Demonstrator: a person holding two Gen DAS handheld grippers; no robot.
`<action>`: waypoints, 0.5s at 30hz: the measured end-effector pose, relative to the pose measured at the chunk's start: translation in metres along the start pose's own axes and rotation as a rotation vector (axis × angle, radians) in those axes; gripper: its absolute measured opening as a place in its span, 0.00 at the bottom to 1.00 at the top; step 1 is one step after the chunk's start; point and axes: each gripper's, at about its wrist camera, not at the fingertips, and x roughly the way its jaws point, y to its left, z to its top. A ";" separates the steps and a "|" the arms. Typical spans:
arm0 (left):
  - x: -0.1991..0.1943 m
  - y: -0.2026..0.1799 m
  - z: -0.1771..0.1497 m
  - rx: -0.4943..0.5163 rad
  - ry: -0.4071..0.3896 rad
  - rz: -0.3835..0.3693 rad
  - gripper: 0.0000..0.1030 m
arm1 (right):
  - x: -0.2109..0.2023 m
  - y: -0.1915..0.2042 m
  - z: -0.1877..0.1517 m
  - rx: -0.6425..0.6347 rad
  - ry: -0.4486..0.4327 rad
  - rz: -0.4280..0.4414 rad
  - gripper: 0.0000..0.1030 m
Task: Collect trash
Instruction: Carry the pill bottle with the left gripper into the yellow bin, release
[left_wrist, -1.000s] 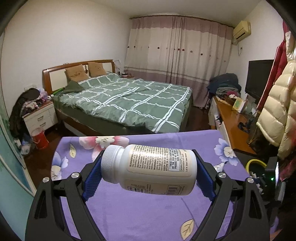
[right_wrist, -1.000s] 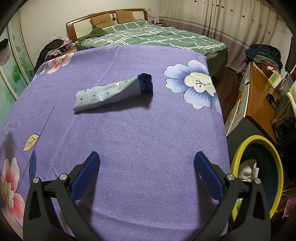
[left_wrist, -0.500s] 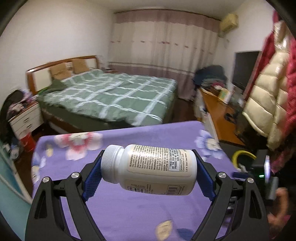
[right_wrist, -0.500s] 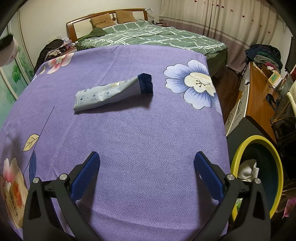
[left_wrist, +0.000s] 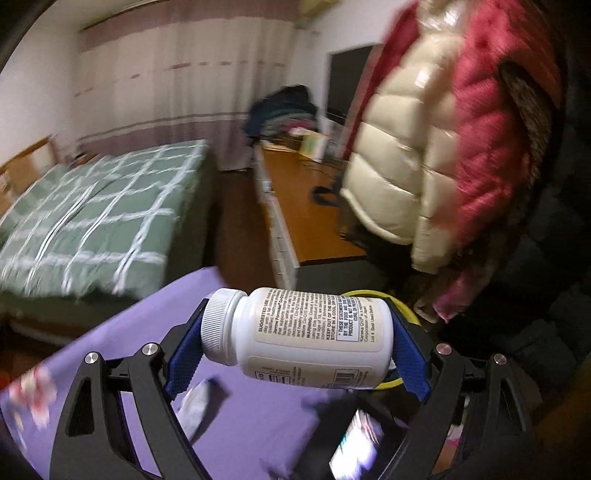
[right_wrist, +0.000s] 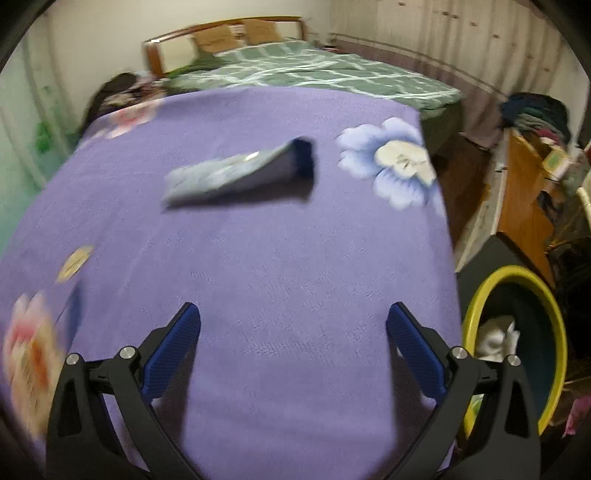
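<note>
My left gripper (left_wrist: 297, 338) is shut on a white pill bottle (left_wrist: 299, 338), held sideways with its cap to the left, in the air over the right edge of the purple flowered table (left_wrist: 258, 424). The yellow-rimmed bin (left_wrist: 397, 304) shows just behind the bottle. My right gripper (right_wrist: 293, 347) is open and empty above the purple table (right_wrist: 258, 277). A white and blue wrapper (right_wrist: 236, 175) lies on the cloth ahead of it. The yellow-rimmed bin (right_wrist: 476, 325) stands off the table's right edge with white crumpled paper (right_wrist: 496, 338) inside.
A green checked bed (right_wrist: 332, 74) lies beyond the table. A wooden desk (left_wrist: 310, 206) runs along the right wall. Cream and red puffer jackets (left_wrist: 443, 147) hang close above the bin. A blurred object (left_wrist: 354, 446), not identifiable, shows below the bottle.
My left gripper has swung to the right with the bottle, from facing the bed to facing the desk, the jackets and the bin. My right gripper has shifted slightly; its view is now blurred.
</note>
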 end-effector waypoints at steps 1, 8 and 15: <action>0.016 -0.016 0.010 0.046 0.022 -0.015 0.84 | -0.009 0.001 -0.006 0.001 -0.024 0.014 0.94; 0.115 -0.098 0.024 0.185 0.154 -0.115 0.84 | -0.094 0.004 -0.072 -0.011 -0.191 -0.019 0.94; 0.197 -0.148 0.011 0.255 0.267 -0.151 0.84 | -0.114 -0.012 -0.110 0.074 -0.177 -0.019 0.94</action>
